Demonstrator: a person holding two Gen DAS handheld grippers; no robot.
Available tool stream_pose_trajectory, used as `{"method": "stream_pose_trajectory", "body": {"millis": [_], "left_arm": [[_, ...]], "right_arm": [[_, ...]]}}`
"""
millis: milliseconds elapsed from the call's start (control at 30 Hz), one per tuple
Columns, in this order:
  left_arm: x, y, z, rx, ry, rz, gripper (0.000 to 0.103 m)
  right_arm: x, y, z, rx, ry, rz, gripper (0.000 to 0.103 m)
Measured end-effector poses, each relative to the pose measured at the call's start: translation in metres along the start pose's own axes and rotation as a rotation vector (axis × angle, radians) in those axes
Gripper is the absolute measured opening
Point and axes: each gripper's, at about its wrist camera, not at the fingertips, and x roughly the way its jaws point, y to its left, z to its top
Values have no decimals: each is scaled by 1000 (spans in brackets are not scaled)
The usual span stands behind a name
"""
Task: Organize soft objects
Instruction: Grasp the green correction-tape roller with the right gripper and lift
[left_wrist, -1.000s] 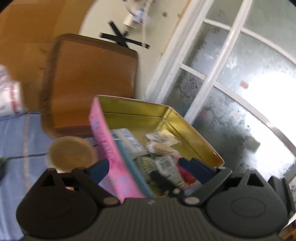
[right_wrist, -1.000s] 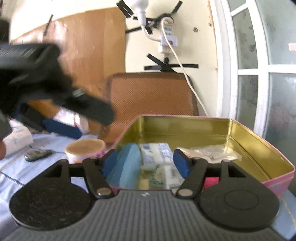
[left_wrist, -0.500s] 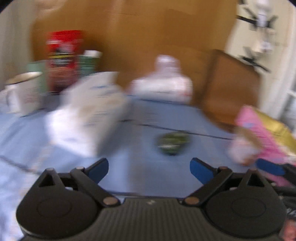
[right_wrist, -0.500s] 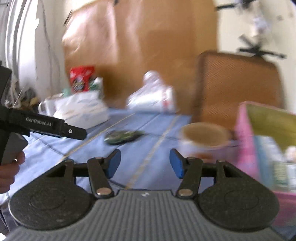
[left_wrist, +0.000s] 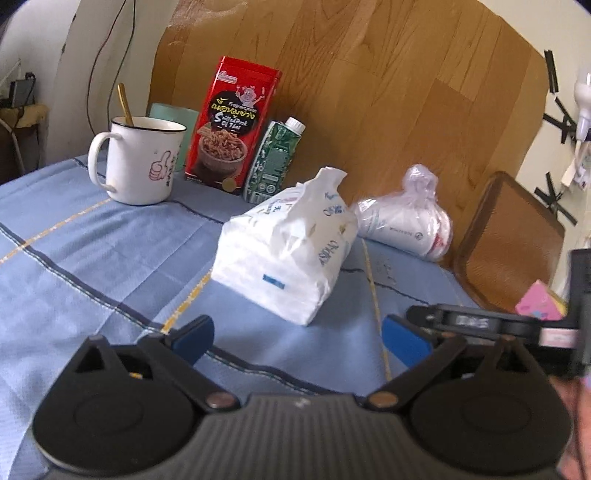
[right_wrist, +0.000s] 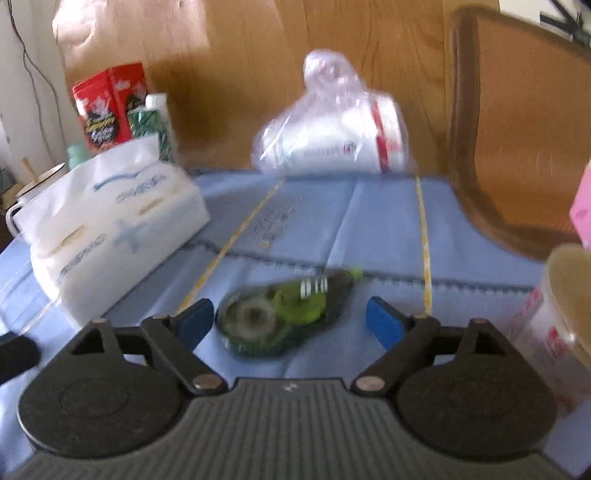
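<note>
Both tools (left_wrist: 299, 336) (right_wrist: 290, 321) low, level, agape.

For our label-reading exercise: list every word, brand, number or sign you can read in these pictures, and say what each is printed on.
"Fragrant", "Pork", "Thai": red snack box; its yellow script line is not legible.
Pink thumbs-up drawing, no words: white mug.
Blue lettering on the tissue pack: too distorted to read.
Green carton: print too small.
Bagged white roll: small grey print and red mark, unreadable.
Right wrist view: all text blurred.
</note>
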Motion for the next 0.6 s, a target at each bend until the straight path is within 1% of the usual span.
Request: {"method": "stream_pose_trajectory", "body": {"millis": [100,300,400,600], "left_arm": [[-2,3,-2,-24,-2,-29,102],[2,11,0,-68,22,-55,102],[3,10,0,-65,29,-51,102],[9,3,0,-24,63,-46,102]], "right_arm": [[-1,10,-6,-77,-20,-7,78],[-16,12,-17,-150,-19,71,78],[-30,13,-29,-198,-8,141,78],[-75,20,-64,-333,6,287,78]]}}
